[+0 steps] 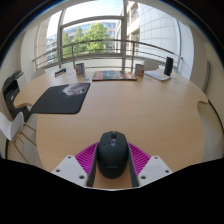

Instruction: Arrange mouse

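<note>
A black computer mouse (111, 158) sits between my two fingers, its wheel end pointing away from me. My gripper (112, 148) is shut on it, the magenta pads (87, 154) pressing on both its sides. The mouse is over the near part of the wooden table (140, 110). A black mouse mat (62, 98) lies flat on the table, ahead and to the left, well beyond the fingers.
A dark chair (12, 95) stands at the table's left edge. Along the far edge lie a flat patterned mat (115, 75), a white flat item (155, 73), a dark upright box (168, 66) and small objects (80, 69). Windows and a railing are behind.
</note>
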A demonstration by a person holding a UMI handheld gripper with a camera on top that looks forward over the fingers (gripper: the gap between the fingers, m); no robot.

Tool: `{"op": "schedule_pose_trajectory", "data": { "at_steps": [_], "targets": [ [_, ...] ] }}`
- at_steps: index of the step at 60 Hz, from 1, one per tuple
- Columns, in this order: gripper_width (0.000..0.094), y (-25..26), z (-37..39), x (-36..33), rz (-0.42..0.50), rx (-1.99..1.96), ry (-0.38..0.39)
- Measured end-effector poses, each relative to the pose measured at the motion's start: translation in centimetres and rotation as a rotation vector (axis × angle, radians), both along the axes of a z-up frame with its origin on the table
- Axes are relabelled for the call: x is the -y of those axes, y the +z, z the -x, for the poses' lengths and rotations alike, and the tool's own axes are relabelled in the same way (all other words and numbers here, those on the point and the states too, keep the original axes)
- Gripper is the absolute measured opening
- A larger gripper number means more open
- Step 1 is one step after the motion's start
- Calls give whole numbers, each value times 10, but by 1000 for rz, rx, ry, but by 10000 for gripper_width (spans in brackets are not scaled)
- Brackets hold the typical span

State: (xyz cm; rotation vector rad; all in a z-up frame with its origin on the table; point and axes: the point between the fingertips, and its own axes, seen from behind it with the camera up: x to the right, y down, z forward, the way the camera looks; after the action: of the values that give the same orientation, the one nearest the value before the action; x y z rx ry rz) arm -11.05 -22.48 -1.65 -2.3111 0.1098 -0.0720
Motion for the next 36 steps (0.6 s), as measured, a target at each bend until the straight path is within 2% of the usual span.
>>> {"op": "schedule_pose_trajectory", "data": {
  "at_steps": [10,18,24,31,36],
  "targets": [
    [391,-1,-3,0,20,4,-69],
    [380,9,-2,1,28,4,-117],
    [380,57,-23,-17,-41,62,-181],
    [379,139,-42,-63,-170,84,-272],
    [380,202,-29,-111,-287,99,-272]
  ]
}}
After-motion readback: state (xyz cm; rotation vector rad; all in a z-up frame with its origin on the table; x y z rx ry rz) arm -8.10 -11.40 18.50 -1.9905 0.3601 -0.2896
